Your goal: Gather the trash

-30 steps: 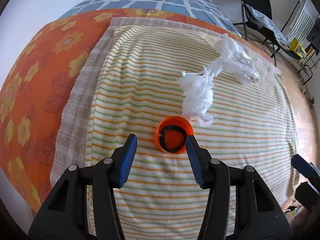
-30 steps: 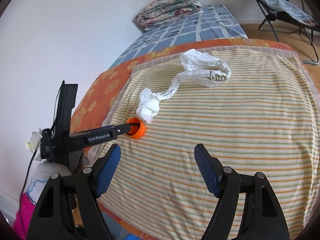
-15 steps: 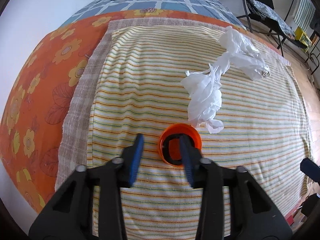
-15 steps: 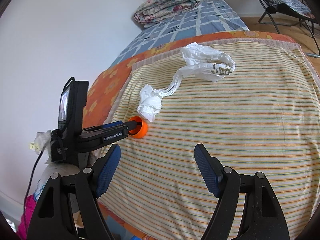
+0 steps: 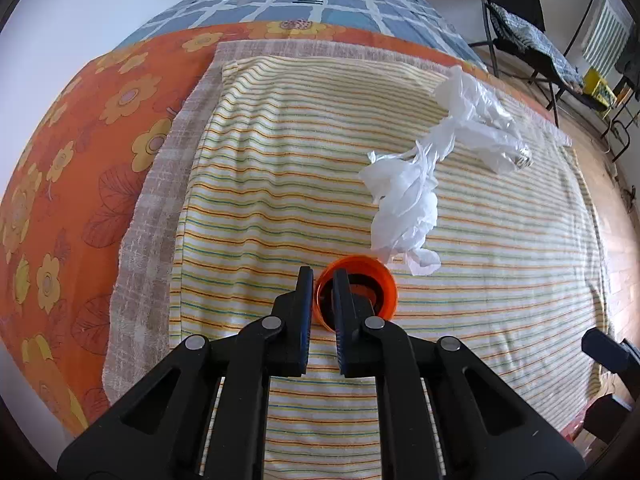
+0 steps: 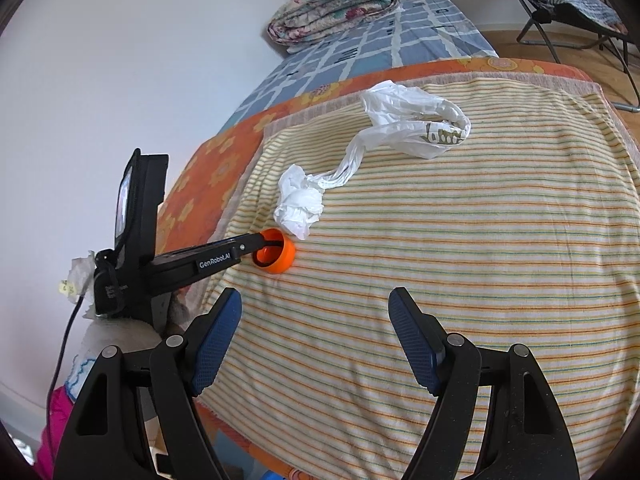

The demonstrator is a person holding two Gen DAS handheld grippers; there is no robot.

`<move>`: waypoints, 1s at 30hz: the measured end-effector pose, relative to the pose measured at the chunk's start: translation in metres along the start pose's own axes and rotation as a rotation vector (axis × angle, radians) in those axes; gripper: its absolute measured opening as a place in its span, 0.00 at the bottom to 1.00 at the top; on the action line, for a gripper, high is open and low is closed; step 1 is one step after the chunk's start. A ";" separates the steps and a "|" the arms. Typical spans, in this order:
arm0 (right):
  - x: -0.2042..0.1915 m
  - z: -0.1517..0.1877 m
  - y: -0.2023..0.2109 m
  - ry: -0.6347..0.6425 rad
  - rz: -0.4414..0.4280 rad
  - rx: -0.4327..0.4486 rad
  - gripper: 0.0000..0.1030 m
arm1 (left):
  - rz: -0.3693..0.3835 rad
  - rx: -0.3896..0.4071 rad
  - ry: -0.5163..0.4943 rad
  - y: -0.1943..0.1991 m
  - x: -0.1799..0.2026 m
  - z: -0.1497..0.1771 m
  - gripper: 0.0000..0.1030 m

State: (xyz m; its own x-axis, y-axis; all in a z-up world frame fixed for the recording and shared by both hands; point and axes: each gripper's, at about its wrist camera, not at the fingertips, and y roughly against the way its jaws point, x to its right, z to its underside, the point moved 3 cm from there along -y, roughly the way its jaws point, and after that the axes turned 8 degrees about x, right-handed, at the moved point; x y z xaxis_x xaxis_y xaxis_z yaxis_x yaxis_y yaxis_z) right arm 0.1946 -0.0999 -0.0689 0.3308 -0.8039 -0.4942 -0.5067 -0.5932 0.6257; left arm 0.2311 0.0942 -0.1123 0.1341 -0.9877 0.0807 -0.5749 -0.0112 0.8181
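Note:
An orange plastic cap (image 5: pixel 372 280) lies on its side on the striped towel (image 5: pixel 280 160). My left gripper (image 5: pixel 320 280) is shut on the cap's near rim, one finger inside and one outside. The cap also shows in the right wrist view (image 6: pixel 276 256), pinched by the left gripper (image 6: pixel 262 245). A crumpled white plastic bag (image 5: pixel 404 204) lies just beyond the cap and trails to a larger bunch (image 6: pixel 416 124). My right gripper (image 6: pixel 316 320) is open and empty above the towel's near part.
The towel lies on a bed with an orange flowered sheet (image 5: pixel 80 140) and a blue checked cover (image 5: pixel 320 4). Folded quilts (image 6: pixel 336 8) sit at the far end. A black folding chair (image 5: pixel 516 32) stands on the wooden floor at right.
My left gripper moved forward and closed from wide open onto the orange cap's rim. The right gripper stayed open and shifted only slightly.

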 end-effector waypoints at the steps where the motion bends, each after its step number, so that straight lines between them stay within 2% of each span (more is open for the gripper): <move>1: 0.000 0.000 0.000 -0.001 0.000 -0.001 0.74 | 0.014 0.012 0.005 0.002 0.000 -0.001 0.08; 5: 0.002 0.001 0.000 -0.008 0.001 -0.001 0.74 | 0.011 0.022 0.010 0.008 0.003 -0.005 0.10; 9: 0.004 0.001 -0.001 -0.025 -0.005 -0.006 0.74 | -0.015 -0.001 -0.001 0.002 0.004 -0.004 0.38; 17: 0.006 0.003 -0.004 -0.039 -0.008 -0.019 0.74 | -0.081 -0.022 -0.070 -0.006 0.009 0.003 0.38; 18: 0.006 0.003 -0.004 -0.044 -0.010 -0.021 0.74 | -0.080 -0.024 -0.068 -0.008 0.009 0.003 0.38; 21: 0.007 0.004 -0.005 -0.047 -0.009 -0.024 0.74 | -0.078 -0.036 -0.068 -0.011 0.007 0.004 0.17; 23: 0.007 0.004 -0.005 -0.045 -0.008 -0.022 0.74 | -0.068 -0.032 -0.064 -0.011 0.007 0.004 0.16; 25: 0.008 0.004 -0.004 -0.048 -0.008 -0.021 0.74 | -0.052 -0.025 -0.060 -0.009 0.007 0.002 0.09; 30: 0.010 0.004 -0.004 -0.056 -0.008 -0.021 0.74 | -0.028 -0.014 -0.060 -0.006 0.009 0.002 0.06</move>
State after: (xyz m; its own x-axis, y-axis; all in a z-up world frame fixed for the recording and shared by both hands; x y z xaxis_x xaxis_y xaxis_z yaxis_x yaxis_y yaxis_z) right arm 0.1970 -0.1049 -0.0785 0.2892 -0.7961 -0.5316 -0.4871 -0.6005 0.6342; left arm 0.2341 0.0849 -0.1171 0.1009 -0.9946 0.0235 -0.5601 -0.0373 0.8276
